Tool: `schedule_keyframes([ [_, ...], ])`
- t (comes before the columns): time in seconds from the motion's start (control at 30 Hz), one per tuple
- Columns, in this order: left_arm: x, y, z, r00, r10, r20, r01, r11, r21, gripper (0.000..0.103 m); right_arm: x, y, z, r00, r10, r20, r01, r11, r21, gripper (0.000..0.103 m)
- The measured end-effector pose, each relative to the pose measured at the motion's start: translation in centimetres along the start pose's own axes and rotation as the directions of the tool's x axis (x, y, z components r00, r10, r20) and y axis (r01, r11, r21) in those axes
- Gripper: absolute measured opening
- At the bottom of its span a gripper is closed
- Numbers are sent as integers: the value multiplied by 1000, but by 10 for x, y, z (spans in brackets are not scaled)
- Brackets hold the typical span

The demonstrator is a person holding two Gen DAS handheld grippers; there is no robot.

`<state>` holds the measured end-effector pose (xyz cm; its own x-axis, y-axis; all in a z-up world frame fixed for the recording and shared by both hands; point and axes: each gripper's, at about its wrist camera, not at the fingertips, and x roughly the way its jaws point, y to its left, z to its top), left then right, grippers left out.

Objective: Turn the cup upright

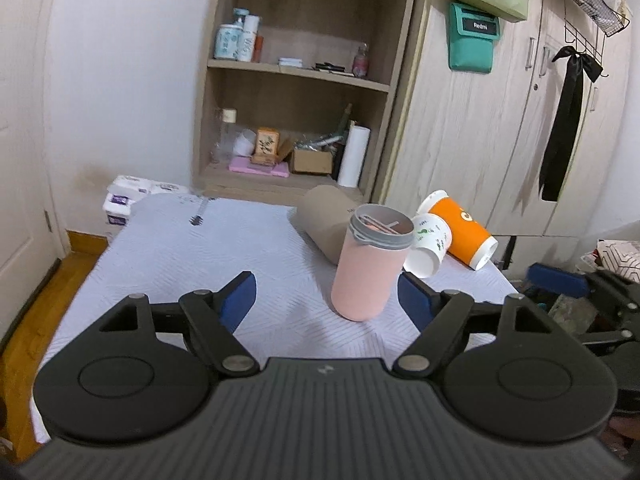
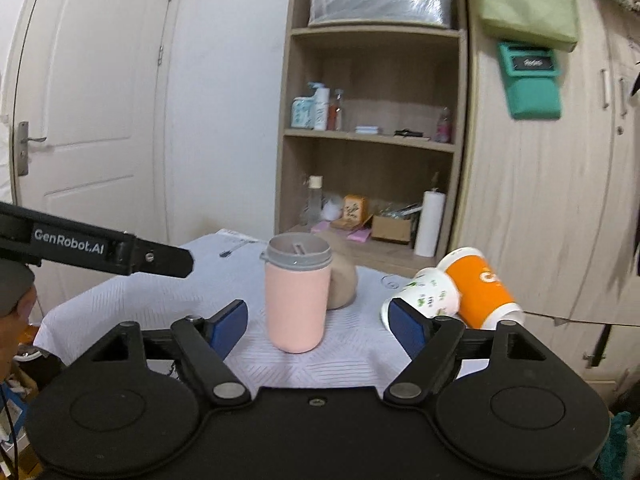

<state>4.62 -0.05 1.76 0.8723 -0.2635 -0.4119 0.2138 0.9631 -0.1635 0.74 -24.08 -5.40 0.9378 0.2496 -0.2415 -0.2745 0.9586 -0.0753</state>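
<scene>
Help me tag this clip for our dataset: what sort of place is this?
Most likely a bedroom or storage room at home. A wooden wardrobe stands beside an open shelf unit of bottles and boxes, a panelled door is on the left, and cups sit on a cloth-covered table.

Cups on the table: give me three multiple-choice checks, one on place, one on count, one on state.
1. Where does the white patterned cup lie?
A. against the orange cup
B. inside the pink cup
C. on the shelf

2. How many cups lie on their sides?
A. one
B. two
C. three

3. How is the right tool?
A. shut on the pink cup
B. open, holding nothing
C. shut on the orange cup

Answers: 1 A, it rests touching the orange cup. 2 C, orange, white and the tan cup lie down; pink stands. 3 B, its fingers are spread apart.
</scene>
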Motion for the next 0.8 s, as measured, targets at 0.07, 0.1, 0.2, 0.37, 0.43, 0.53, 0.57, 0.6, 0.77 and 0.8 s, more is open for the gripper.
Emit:
schedule_keyframes([
  [0.07,-6,-1,-1,1000,19,10,-19,1000,8,82,-6,1,0,999,-34,10,34,999,-4,86],
  [0.1,-8,-2,-1,999,30,15,-30,1000,10,86,-8,2,0,999,-47,12,47,999,0,87],
  [0.2,-15,-4,-2,997,66,42,-68,997,29,89,-11,-1,1,998,-60,18,60,998,37,100],
  [0.37,-26,-5,-5,992,87,92,-90,995,31,100,-16,-3,0,995,-98,28,96,992,78,103],
  [0.43,-28,-5,-5,992,90,94,-94,995,32,103,-14,-2,1,992,-128,16,126,988,86,103],
  [0.53,-30,-4,-7,992,92,89,-96,995,33,103,-17,-2,-1,989,-144,15,142,985,99,103],
  [0.57,-30,-3,-7,992,90,86,-93,995,30,103,-18,-3,-1,989,-145,16,143,984,104,103],
  [0.6,-30,-3,-7,993,88,82,-90,996,26,103,-19,-3,-2,989,-147,16,144,984,107,103],
  [0.77,-29,-2,-10,993,94,68,-96,995,28,103,-19,1,-3,984,-176,16,174,980,94,103],
  [0.8,-29,-2,-11,993,96,67,-98,995,30,103,-19,2,-3,984,-178,16,176,980,89,103],
])
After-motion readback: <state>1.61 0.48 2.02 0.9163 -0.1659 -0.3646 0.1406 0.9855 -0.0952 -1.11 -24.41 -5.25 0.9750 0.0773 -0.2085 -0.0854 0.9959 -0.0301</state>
